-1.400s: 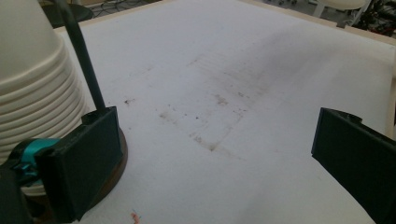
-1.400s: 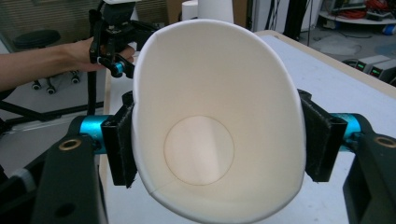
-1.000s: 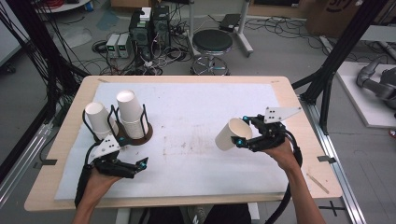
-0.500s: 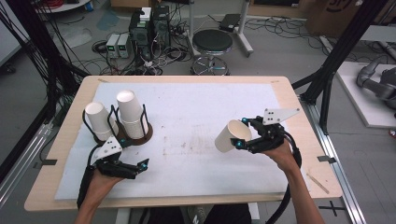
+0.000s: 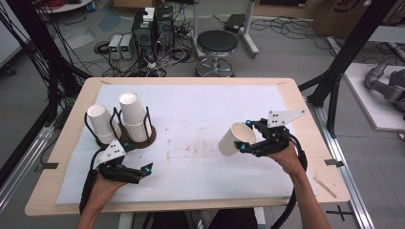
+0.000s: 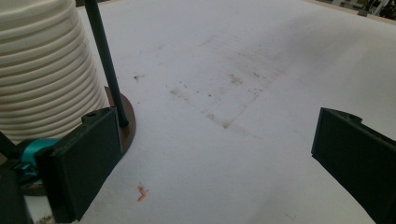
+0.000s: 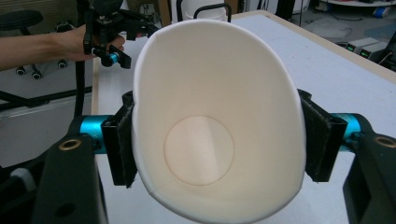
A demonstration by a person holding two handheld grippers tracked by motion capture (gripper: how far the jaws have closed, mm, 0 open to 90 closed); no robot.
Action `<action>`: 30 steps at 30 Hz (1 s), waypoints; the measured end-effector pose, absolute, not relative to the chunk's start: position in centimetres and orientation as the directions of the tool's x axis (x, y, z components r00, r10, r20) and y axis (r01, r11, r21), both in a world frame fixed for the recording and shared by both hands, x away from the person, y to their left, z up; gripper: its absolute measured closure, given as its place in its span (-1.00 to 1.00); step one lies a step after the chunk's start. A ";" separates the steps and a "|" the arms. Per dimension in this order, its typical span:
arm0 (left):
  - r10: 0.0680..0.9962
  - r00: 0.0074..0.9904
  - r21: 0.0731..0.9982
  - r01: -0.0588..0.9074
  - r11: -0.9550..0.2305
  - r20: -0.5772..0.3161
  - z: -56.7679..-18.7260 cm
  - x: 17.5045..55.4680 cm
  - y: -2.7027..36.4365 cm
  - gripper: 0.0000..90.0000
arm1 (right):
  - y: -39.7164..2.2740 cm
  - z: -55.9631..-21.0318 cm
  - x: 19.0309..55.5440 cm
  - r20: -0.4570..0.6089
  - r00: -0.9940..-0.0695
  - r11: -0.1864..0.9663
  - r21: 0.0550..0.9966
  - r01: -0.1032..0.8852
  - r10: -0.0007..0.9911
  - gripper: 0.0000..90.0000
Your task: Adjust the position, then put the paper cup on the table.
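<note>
**Op:** I've got the table (image 5: 57,157) in the high view, white mat (image 5: 205,119) over most of it. At its left end sits the rack (image 5: 125,138), a dark base with thin black posts, carrying two stacks of upturned cups: the tall stack (image 5: 134,117) and the short stack (image 5: 101,123) just beside it.

**Spotter:** And the loose cup?

**Op:** The cup (image 5: 234,139) is off the mat, right of centre, well apart from the rack. My right gripper (image 5: 244,143) is clamped on it, jaws pinching the wall from both sides. In the right gripper view the cup (image 7: 215,116) lies sideways, mouth toward the camera, rim squashed into an oval by the pads (image 7: 122,144).

**Spotter:** Left side?

**Op:** Left gripper (image 5: 145,168) hovers low over the mat, just in front of the rack, jaws wide apart with nothing between them. In the left gripper view I see the tall stack (image 6: 46,70) and one post (image 6: 106,65) close by.

**Spotter:** So which step is this?

**Op:** I read it as mid-carry: one cup in hand, not yet on a stack. Next I'd need to cross to the rack, turn the cup mouth-down, line it up between the posts and lower it on. The pinch has deformed the rim, so I'd ease it on gently or it may catch.
</note>
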State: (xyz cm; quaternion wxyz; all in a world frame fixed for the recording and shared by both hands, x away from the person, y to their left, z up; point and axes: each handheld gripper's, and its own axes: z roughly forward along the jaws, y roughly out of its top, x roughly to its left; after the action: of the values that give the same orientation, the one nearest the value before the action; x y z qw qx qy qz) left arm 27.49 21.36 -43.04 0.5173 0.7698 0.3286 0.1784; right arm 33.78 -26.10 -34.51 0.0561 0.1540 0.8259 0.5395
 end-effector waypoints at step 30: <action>0.688 0.723 0.912 0.318 -0.257 -0.059 -43.0 27.6 21.5 -0.96 | -24.7 -34.0 34.2 0.052 -0.952 0.408 0.896 0.178 0.302 -0.36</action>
State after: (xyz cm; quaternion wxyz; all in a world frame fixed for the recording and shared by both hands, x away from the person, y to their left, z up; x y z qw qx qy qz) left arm 27.63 21.49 -43.01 0.5150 0.7723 0.3258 0.1793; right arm 34.22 -24.72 -33.99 0.0590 0.1431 0.8369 0.5250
